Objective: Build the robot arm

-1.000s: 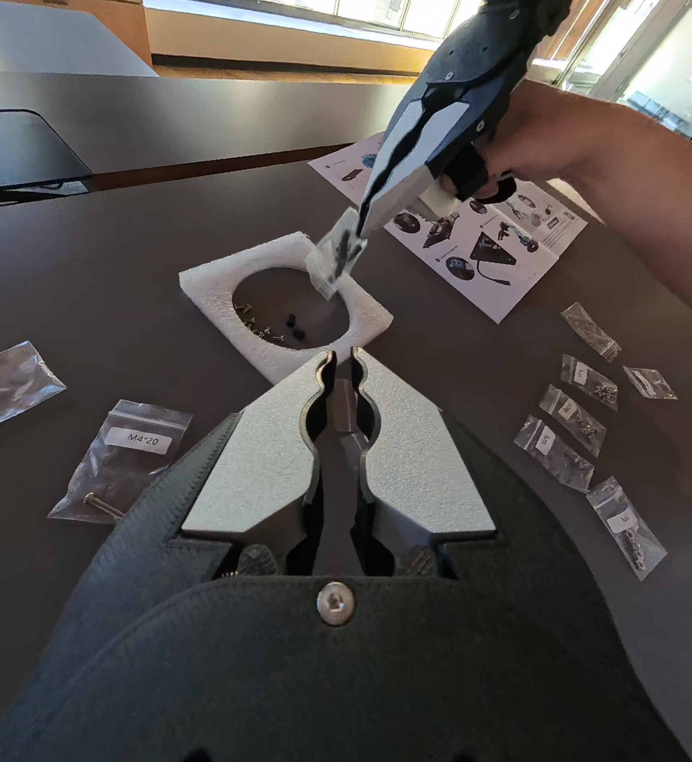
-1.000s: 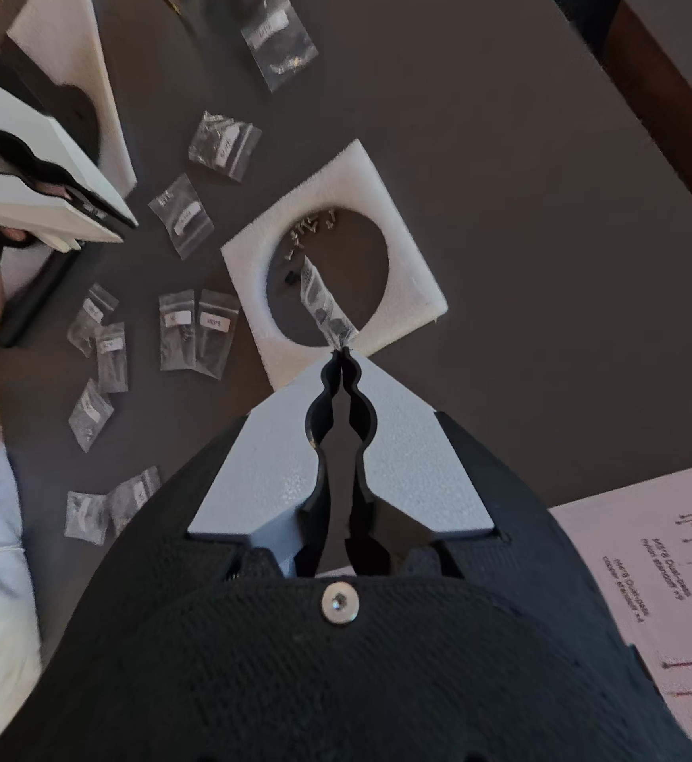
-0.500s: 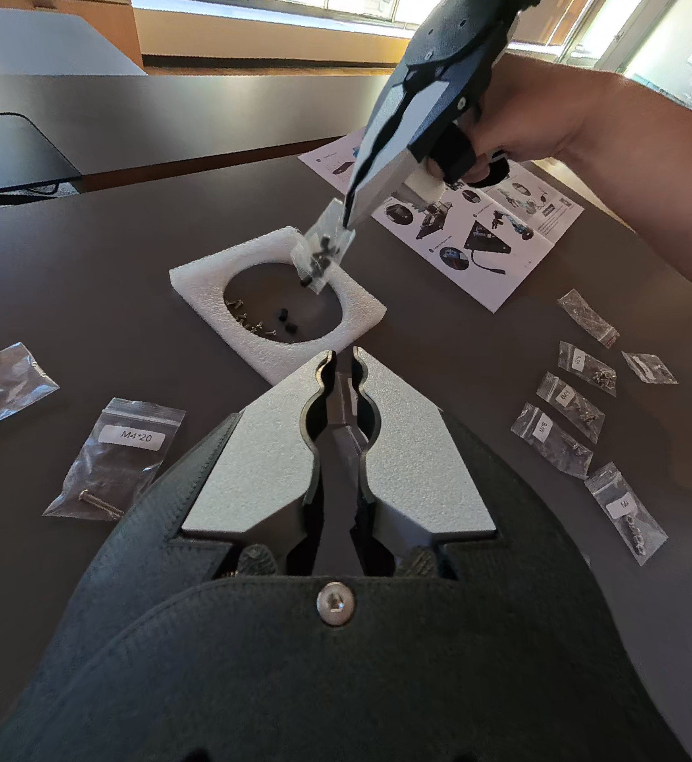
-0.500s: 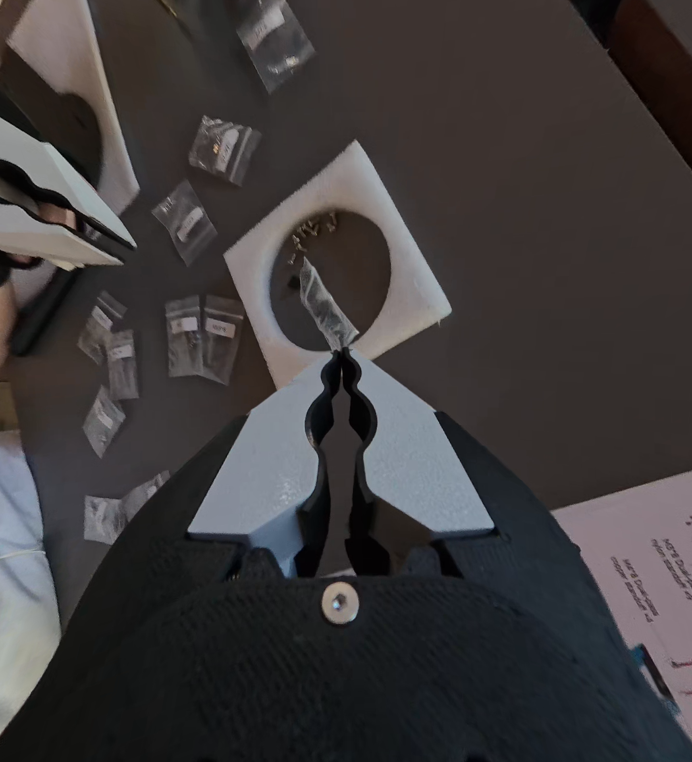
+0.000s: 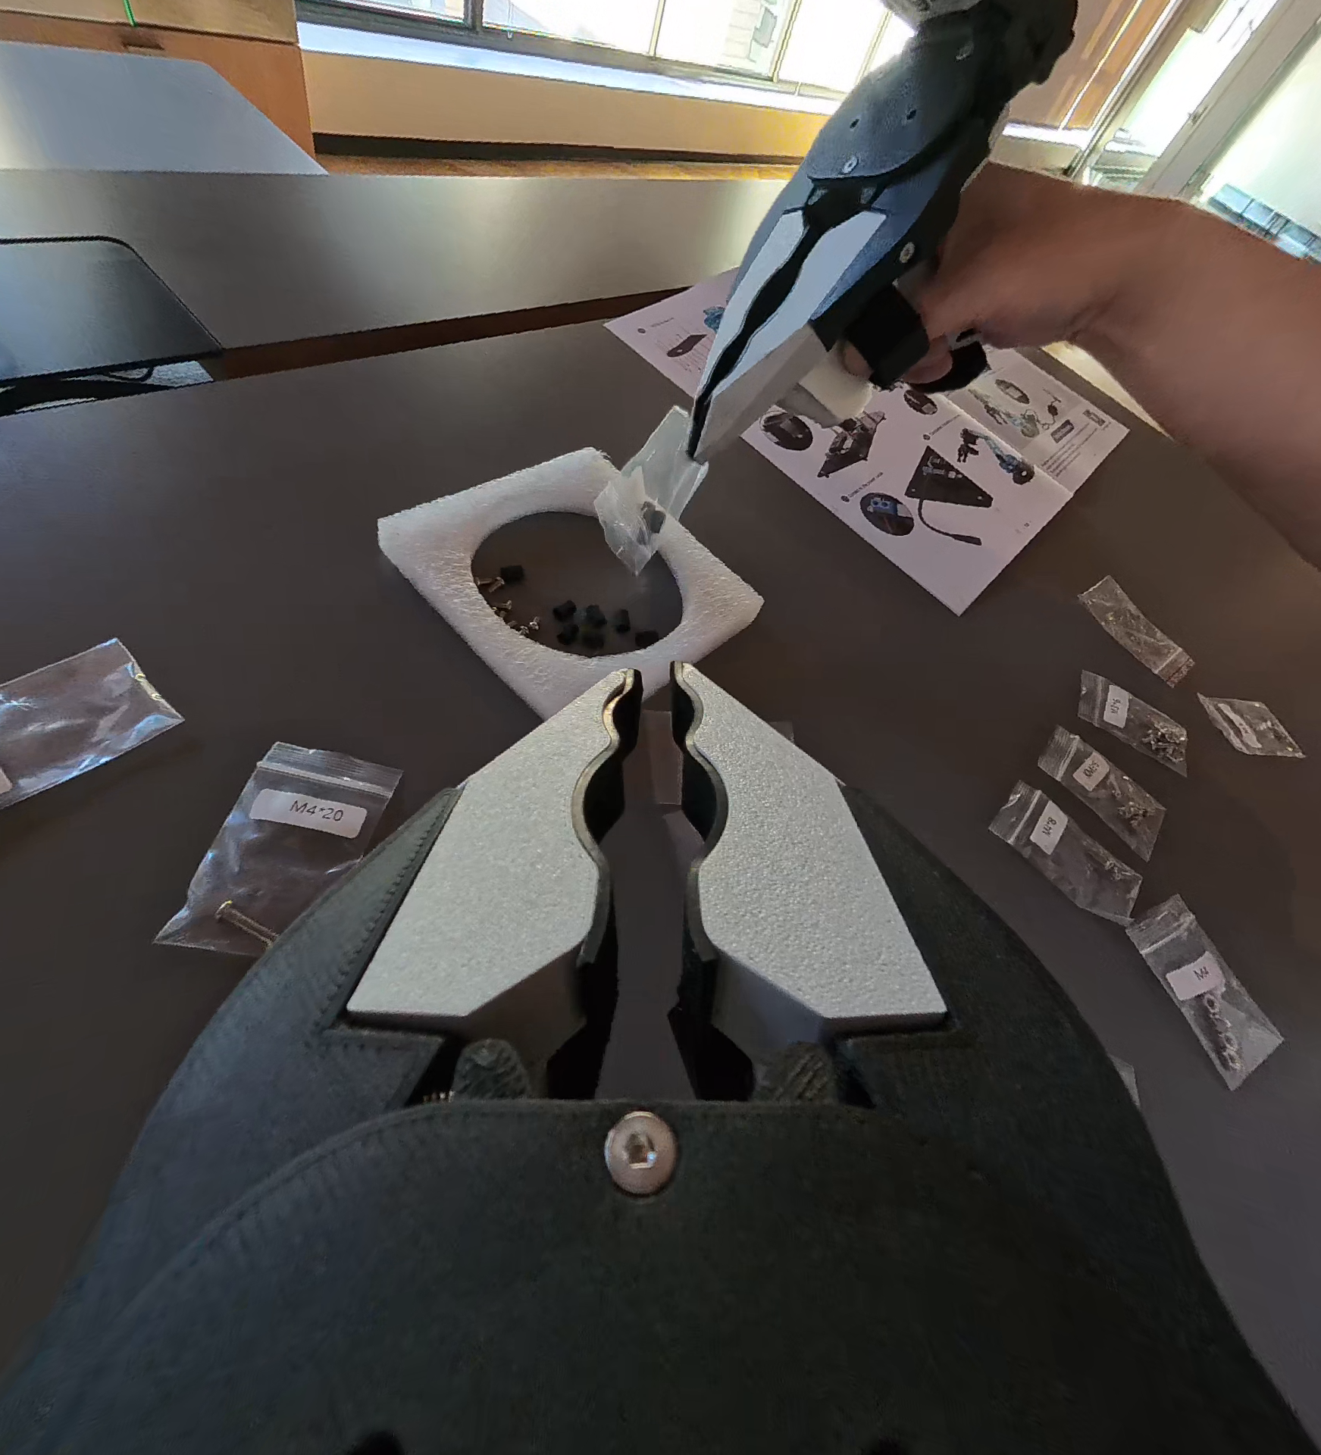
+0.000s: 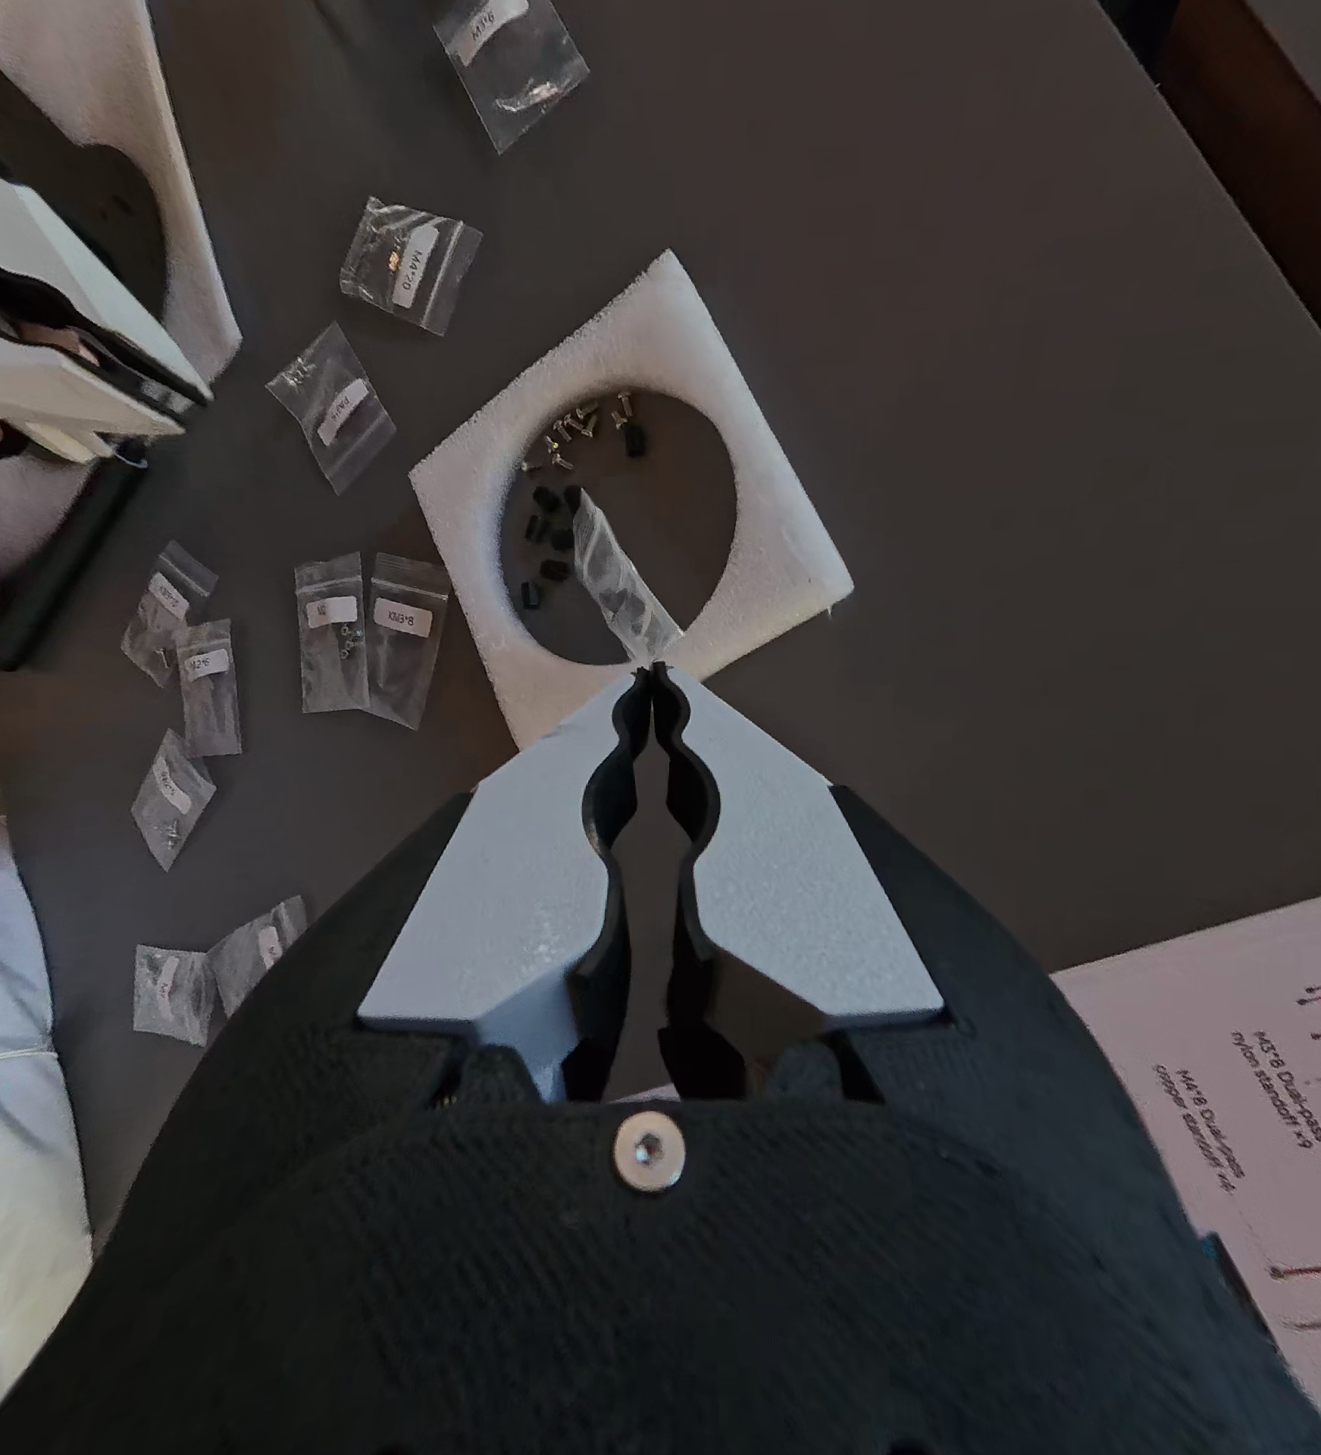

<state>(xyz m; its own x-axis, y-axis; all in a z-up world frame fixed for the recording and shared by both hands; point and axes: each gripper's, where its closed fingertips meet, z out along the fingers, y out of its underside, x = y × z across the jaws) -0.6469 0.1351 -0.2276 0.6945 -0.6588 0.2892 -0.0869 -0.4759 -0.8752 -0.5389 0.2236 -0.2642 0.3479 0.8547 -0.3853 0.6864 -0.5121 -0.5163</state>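
My right gripper (image 6: 653, 669) is shut on the corner of a small clear bag (image 6: 617, 590) and holds it tilted, mouth down, over the round hole of a white foam frame (image 6: 759, 441). Small black pieces (image 6: 547, 543) and silver screws (image 6: 582, 421) lie in the hole on the dark table. The left wrist view shows the same gripper (image 5: 695, 453), bag (image 5: 645, 512), foam frame (image 5: 436, 543) and black pieces (image 5: 586, 622). My left gripper (image 5: 657, 677) hovers just short of the frame's near corner. Its jaws stand narrowly apart with a pale strip in the gap; I cannot tell if it is gripped.
Several small labelled bags of hardware lie right (image 5: 1098, 787) and left (image 5: 279, 858) of the frame. An open instruction booklet (image 5: 917, 472) lies behind it, under a person's forearm (image 5: 1192, 315). Another white foam piece (image 6: 106, 118) sits by the left gripper. A second table stands beyond. There is about 15 centimeters between the tips of the two grippers.
The right gripper has shifted a little to the right with the bag. More black pieces now lie in the foam hole than before. My left gripper has hardly moved.
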